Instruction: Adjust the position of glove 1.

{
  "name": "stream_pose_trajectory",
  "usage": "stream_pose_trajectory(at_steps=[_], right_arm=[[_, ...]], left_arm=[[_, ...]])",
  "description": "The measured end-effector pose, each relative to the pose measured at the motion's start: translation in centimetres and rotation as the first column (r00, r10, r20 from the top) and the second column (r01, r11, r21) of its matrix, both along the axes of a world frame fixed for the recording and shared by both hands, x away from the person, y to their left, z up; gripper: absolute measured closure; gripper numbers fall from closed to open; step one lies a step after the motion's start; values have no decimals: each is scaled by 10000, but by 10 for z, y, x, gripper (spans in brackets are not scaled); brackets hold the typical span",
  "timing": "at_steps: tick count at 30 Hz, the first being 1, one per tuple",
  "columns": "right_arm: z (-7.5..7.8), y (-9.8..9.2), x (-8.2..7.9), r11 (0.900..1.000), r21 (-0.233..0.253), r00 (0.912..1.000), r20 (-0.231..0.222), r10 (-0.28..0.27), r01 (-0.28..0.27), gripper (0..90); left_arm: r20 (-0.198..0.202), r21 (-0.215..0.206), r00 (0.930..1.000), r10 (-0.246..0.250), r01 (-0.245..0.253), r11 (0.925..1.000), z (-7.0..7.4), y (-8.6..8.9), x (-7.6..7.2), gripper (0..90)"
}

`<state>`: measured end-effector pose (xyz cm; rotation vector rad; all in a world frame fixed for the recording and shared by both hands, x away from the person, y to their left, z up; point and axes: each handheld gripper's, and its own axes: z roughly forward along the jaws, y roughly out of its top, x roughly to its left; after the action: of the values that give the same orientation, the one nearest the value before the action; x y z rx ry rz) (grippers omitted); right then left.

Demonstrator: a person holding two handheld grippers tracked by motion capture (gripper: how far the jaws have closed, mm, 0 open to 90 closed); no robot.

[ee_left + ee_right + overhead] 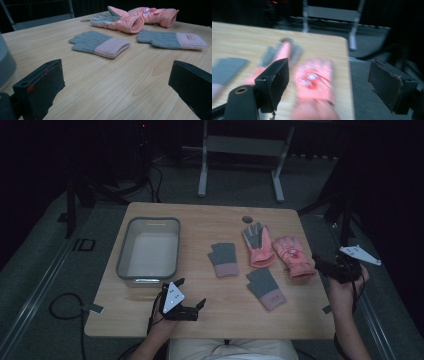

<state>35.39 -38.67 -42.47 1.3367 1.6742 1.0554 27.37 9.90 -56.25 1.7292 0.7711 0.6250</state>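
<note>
Nearest the person, the left gripper (192, 295) sits low over the front of the table (225, 317), jaws spread wide with nothing between them. Out at the right edge, the right gripper (320, 263) hovers just off the table's side, its jaws apart too and empty, pointed in at the pink gloves.

Moving up the table: the near grey glove (266, 288) lies flat, pink cuff toward the person, just in front of the right pink glove (294, 256). That pink one lies close to the right gripper, back side up with a small printed patch; the right gripper view shows it blurred, between and beyond the jaws.

Next, the far grey glove (223, 259) lies mid-table, fingers pointing away. Beside it the left pink glove (258, 245) lies grey palm up, touching or nearly touching its partner.

Over on the left, the bin (120, 257) stands open, ahead of the left gripper.
</note>
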Motion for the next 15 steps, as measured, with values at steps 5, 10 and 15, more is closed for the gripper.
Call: stream_pose_trajectory(at_steps=[5,10,15], right_arm=[[16,18,11,9976,176,9977,-103,664,-662,139],[27,48,22,9871,481,9882,-15,1531,-1528,115],[30,70,25,9771,500,9781,312,2057,-2071,115]], left_arm=[[-40,-66,10000,-29,29,10000,0,1,0,0],[-24,-156,10000,-5,5,9999,0,2,0,0],[-46,-172,10000,-32,31,9998,0,2,0,0]])
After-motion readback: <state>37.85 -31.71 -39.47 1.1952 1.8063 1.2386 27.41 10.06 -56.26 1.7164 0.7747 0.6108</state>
